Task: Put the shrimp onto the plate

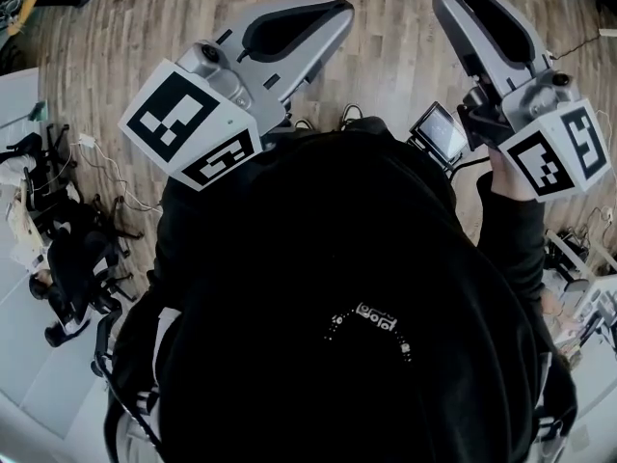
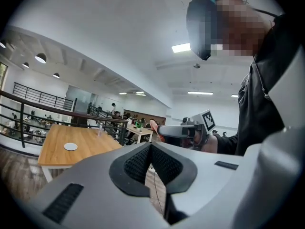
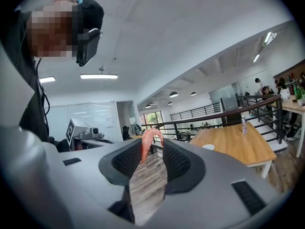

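A: Where is the shrimp [image 3: 146, 144]?
B: Mid-frame, pinched by the fingers of the right gripper [image 3: 152, 141]; those of the left gripper [image 2: 150, 145] are pressed together, empty.
A: The risk?
B: A thin hold could be jolted loose — the shrimp dropped before the plate [image 3: 208, 147], right of centre, is reached.

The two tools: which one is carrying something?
The right tool: a pink shrimp is gripped between its jaws. The left tool has its jaws closed together on nothing.
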{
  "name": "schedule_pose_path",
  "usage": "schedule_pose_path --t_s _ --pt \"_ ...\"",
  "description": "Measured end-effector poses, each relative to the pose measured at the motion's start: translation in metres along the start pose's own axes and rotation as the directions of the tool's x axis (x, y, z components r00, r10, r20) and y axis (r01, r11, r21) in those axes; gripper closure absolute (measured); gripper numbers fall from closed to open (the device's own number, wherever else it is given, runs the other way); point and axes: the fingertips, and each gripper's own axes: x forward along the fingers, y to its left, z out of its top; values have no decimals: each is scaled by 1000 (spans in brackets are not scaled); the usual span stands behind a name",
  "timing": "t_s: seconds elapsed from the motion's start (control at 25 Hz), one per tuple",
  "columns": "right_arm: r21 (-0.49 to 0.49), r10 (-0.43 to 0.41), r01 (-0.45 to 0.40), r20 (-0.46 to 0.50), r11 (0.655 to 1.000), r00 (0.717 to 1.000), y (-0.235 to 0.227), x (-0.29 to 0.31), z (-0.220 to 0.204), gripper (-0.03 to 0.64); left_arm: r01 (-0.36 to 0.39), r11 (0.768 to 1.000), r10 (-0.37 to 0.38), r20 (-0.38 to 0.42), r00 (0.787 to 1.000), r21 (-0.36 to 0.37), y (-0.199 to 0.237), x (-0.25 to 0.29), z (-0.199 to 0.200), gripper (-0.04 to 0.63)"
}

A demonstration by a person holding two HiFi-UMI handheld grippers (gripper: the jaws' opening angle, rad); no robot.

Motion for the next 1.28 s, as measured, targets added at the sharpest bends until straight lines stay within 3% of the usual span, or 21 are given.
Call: schedule_pose_path --t_s 0.12,0.36,0.72,1.28 --pt "3 -20 20 9 1000 1000 -2 -13 7 469 13 1000 -13 5 1000 -3 -8 5 7 595" --pt "20 -36 35 32 999 999 -48 -43 -3 469 -1 1000 1 -18 1000 7 -14 47 0 595" --pt "15 -73 73 48 997 996 -68 -52 0 469 10 1000 -10 -21 1000 11 -10 61 4 595" --pt "22 -174 174 52 985 983 -110 -46 4 469 118 993 -117 -26 993 13 18 102 8 595"
